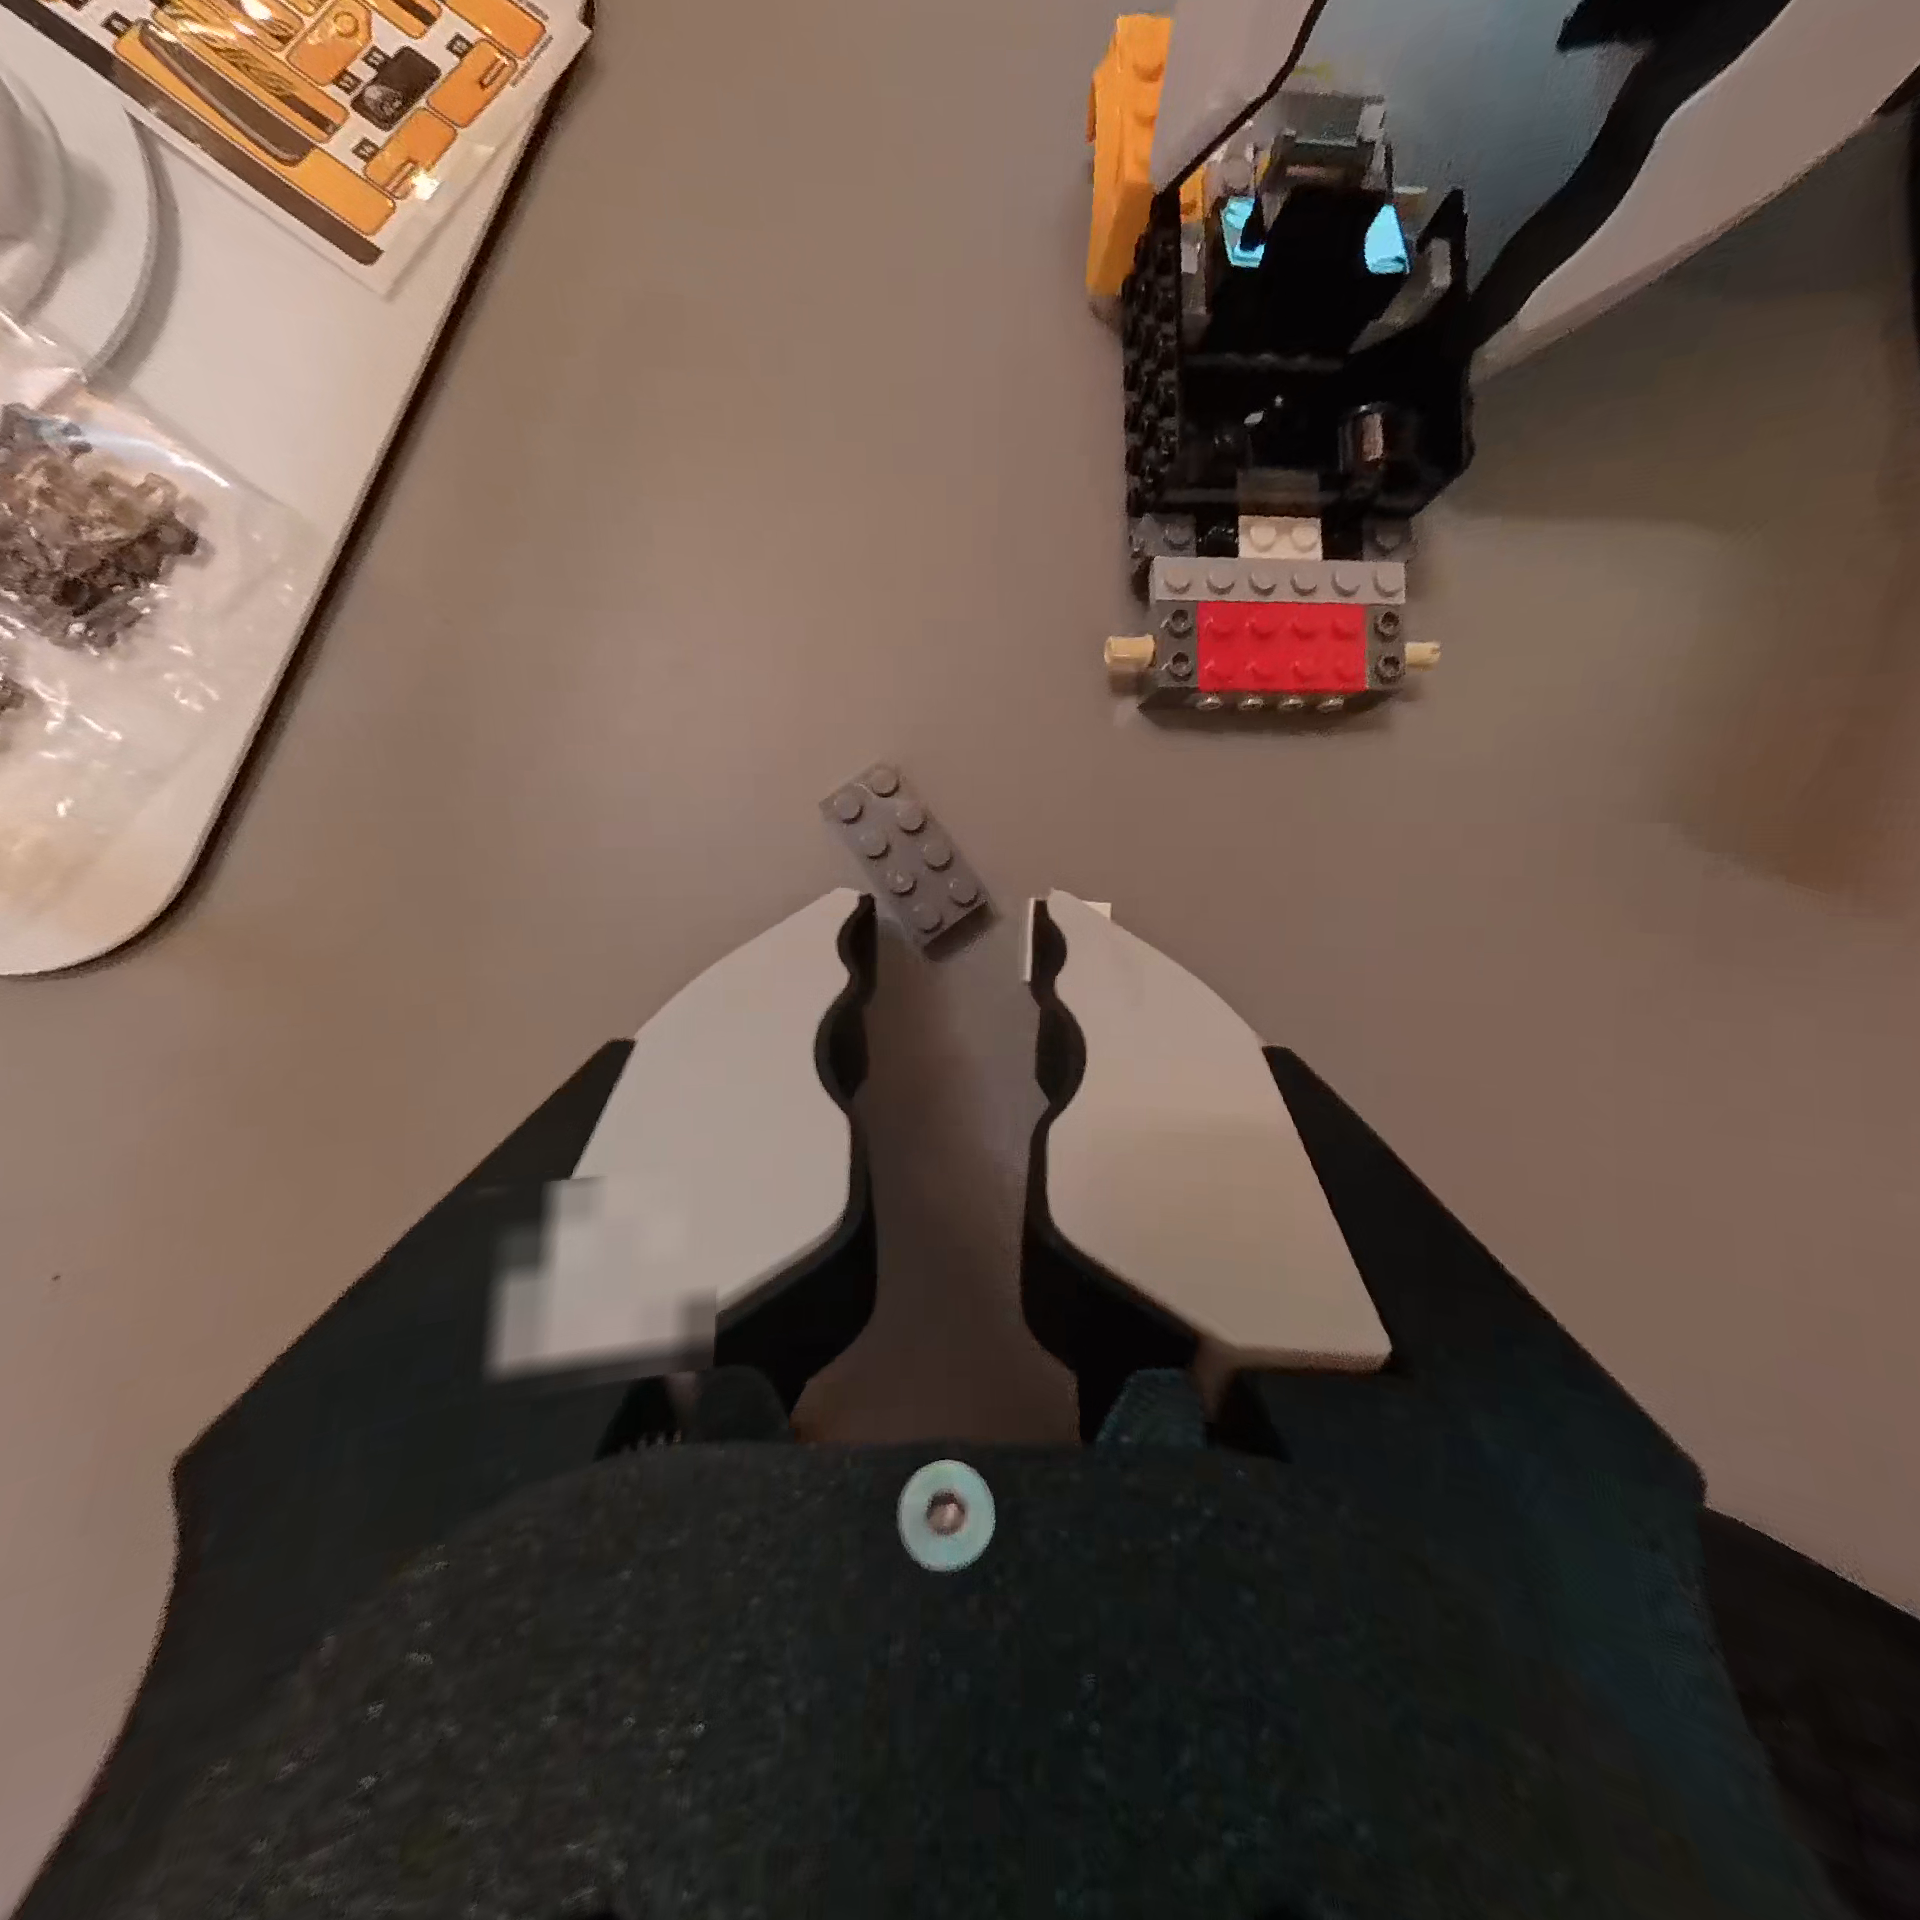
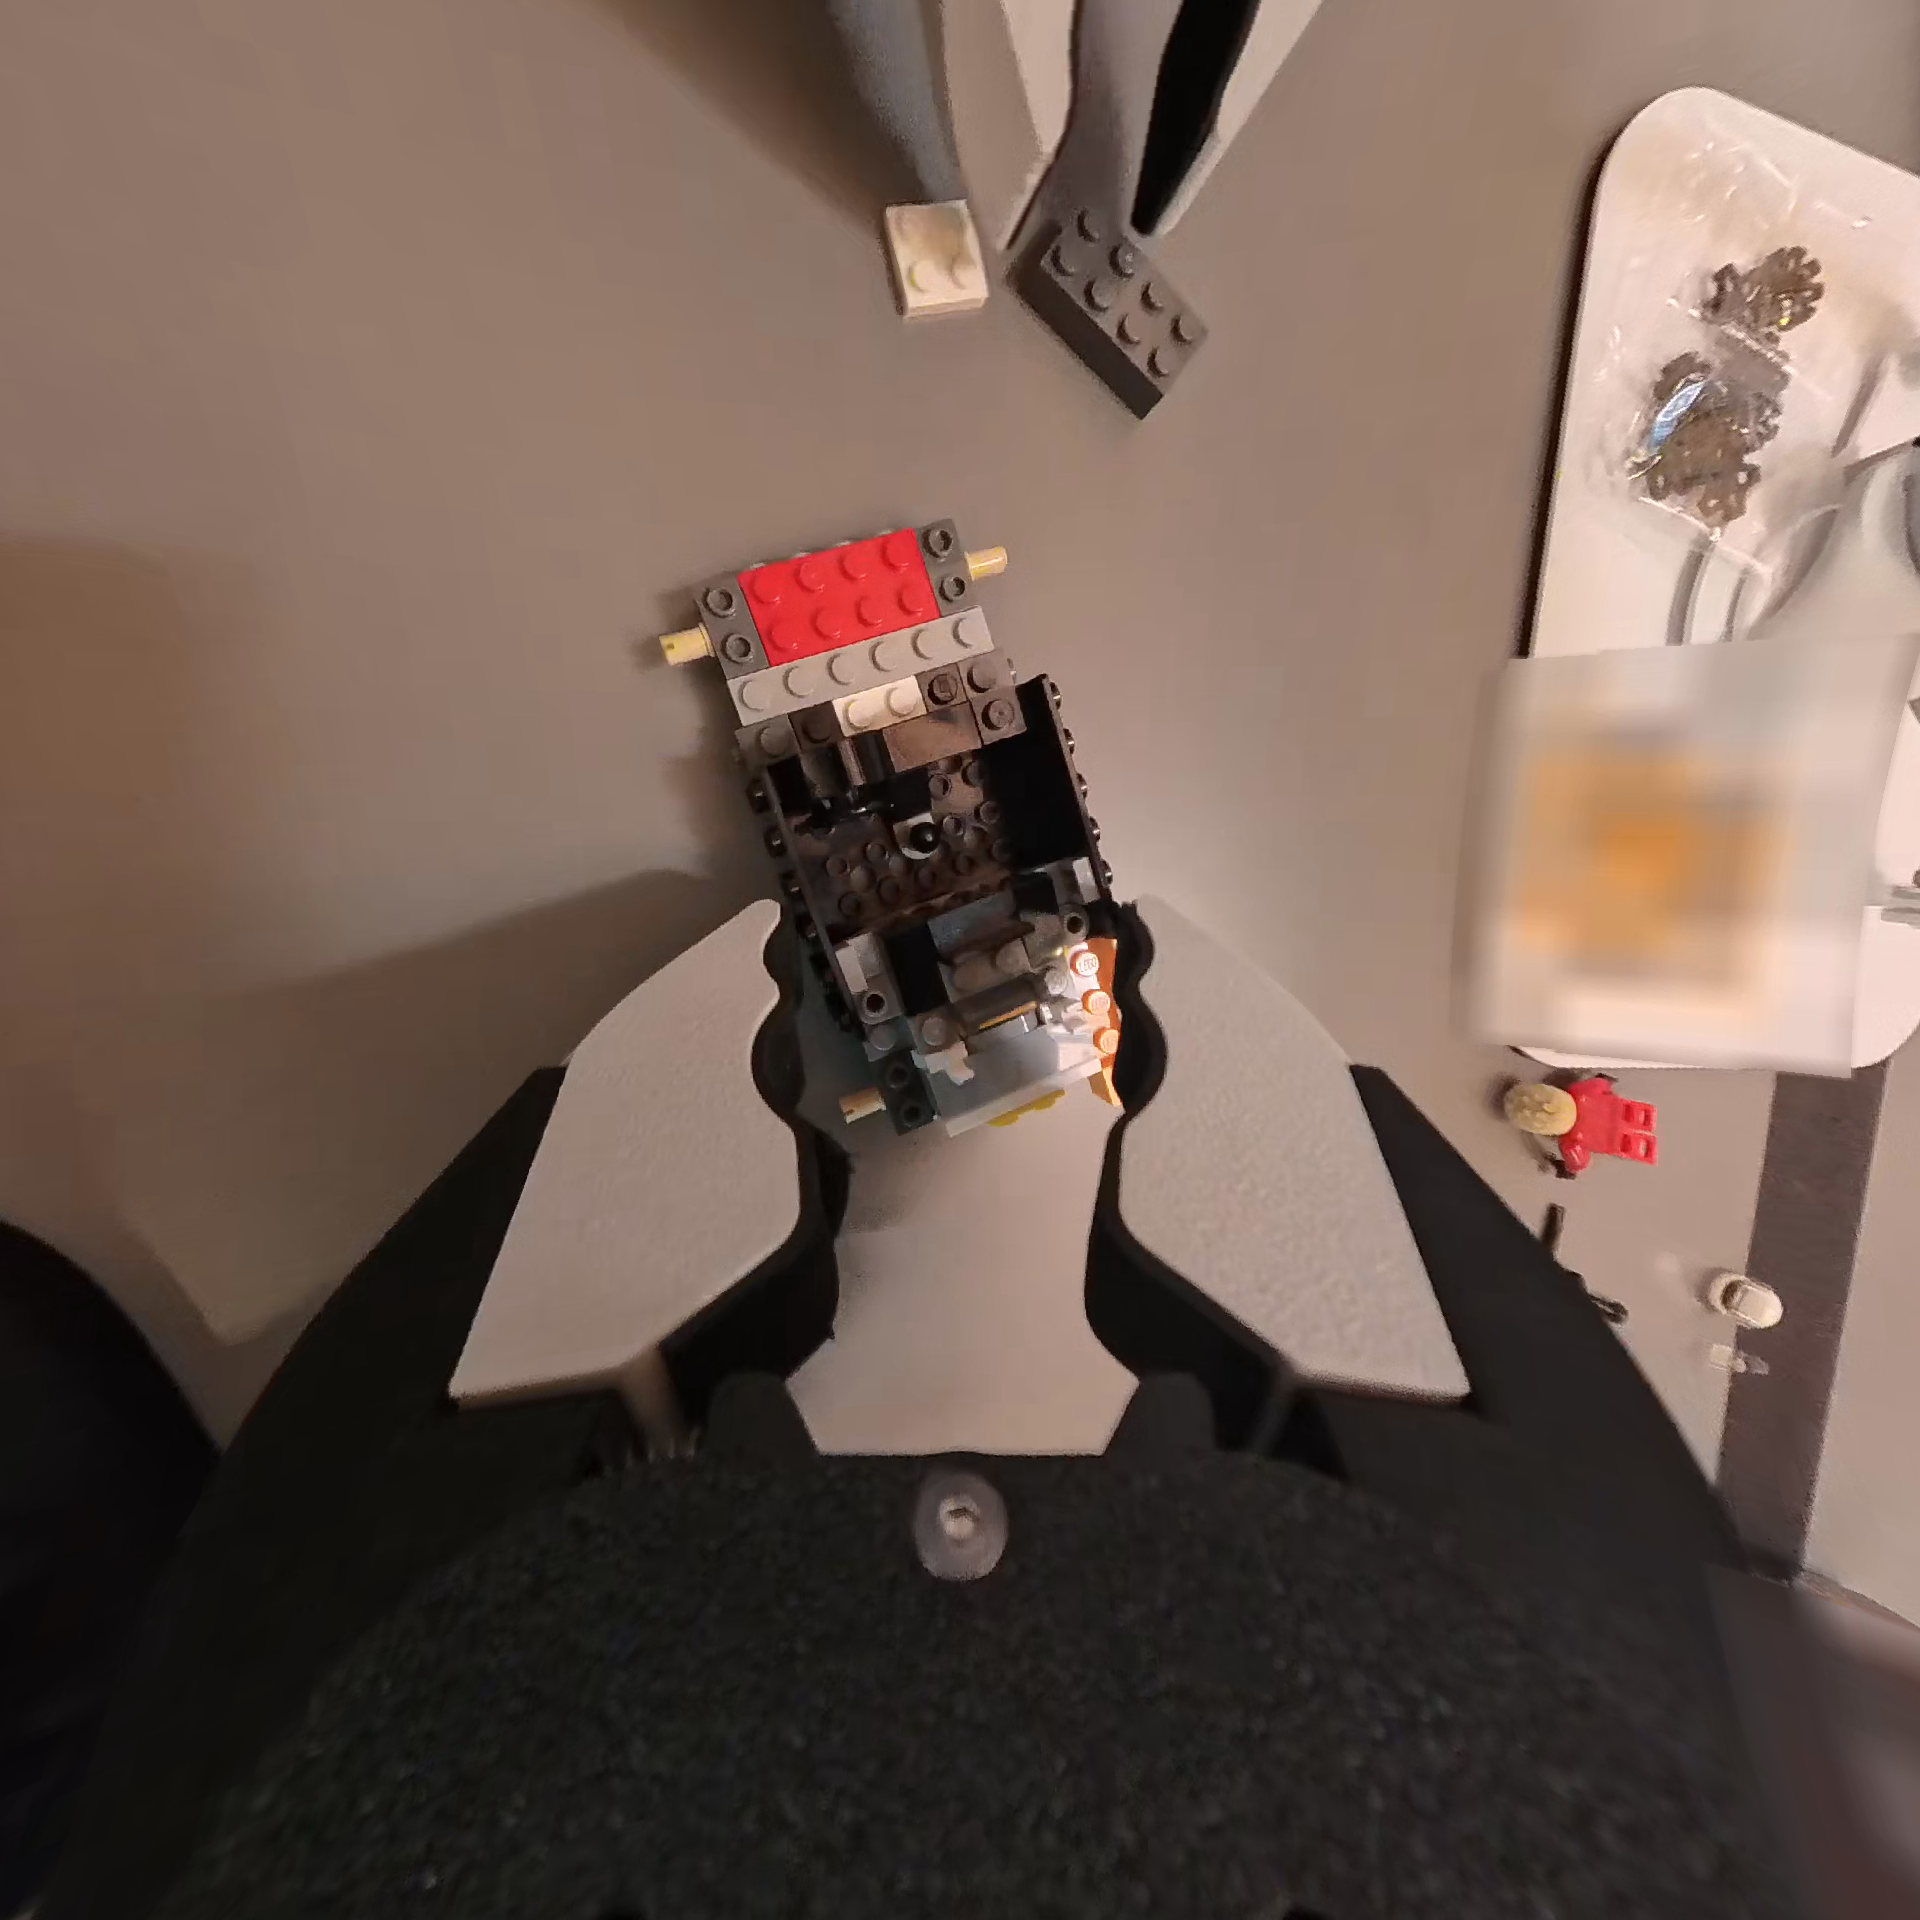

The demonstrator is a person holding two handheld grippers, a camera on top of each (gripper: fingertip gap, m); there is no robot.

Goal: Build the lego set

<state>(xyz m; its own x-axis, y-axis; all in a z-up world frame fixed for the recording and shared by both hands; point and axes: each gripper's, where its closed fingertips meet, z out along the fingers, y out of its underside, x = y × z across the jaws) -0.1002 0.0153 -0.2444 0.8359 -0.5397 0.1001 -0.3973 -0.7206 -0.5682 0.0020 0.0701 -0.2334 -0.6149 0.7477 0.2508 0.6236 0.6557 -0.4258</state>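
A partly built lego vehicle stands on the grey table, black with a red plate at its near end and an orange side. My right gripper is closed around the vehicle's rear end, one finger on each side, and it also shows in the left wrist view. A loose grey 2x4 piece lies flat on the table. My left gripper is open, its tips straddling that piece's near end. A small white piece sits at the tip of its other finger.
A white tray on the left holds clear bags of small parts and a sticker sheet. In the right wrist view the tray is at the right, with a red figure part and tiny loose bits below it. One gripper's finger ends stand about 12 cm off the other's.
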